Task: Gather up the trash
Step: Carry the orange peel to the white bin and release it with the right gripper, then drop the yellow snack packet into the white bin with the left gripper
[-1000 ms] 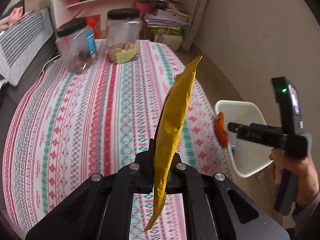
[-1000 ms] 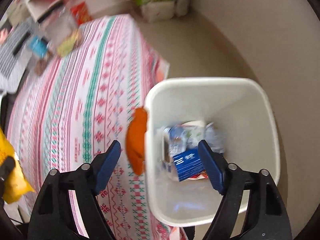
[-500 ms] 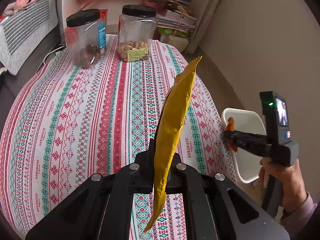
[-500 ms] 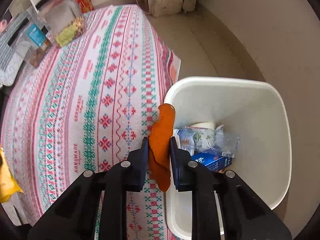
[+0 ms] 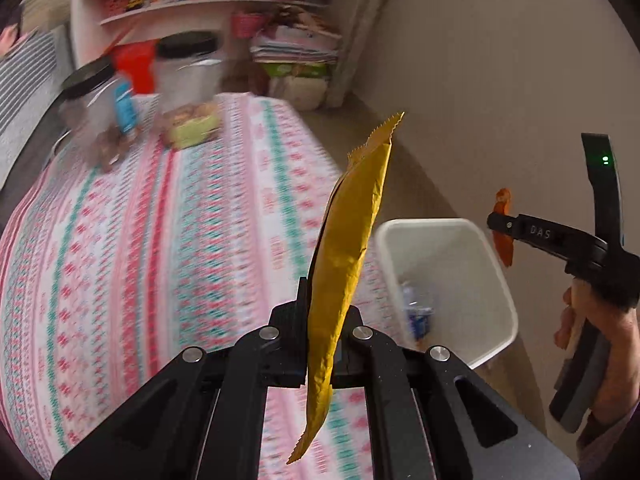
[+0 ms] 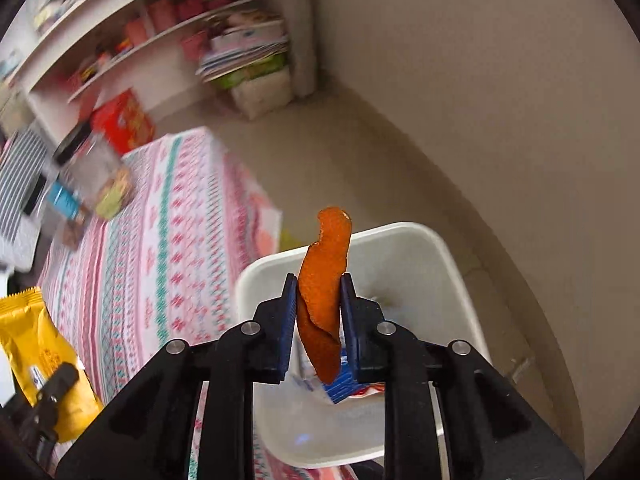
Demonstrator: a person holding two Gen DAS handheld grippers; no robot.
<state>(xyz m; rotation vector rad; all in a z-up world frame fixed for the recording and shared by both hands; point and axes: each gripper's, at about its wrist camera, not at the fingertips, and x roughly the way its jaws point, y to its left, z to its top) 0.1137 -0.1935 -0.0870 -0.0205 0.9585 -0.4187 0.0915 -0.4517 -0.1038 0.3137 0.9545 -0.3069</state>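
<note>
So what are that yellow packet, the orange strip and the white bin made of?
The yellow packet in the left claw looks like thin matte plastic film: its end is zigzag cut and it puckers. The orange strip in the right claw seems to be fruit peel, curled with a pebbly skin, though I can't be sure. The white bin looks like smooth moulded plastic with a rounded rim.

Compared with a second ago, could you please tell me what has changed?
The right gripper, open then, has closed on the orange peel and carried it from beside the white bin to above it. The left gripper still clamps the yellow wrapper.
</note>
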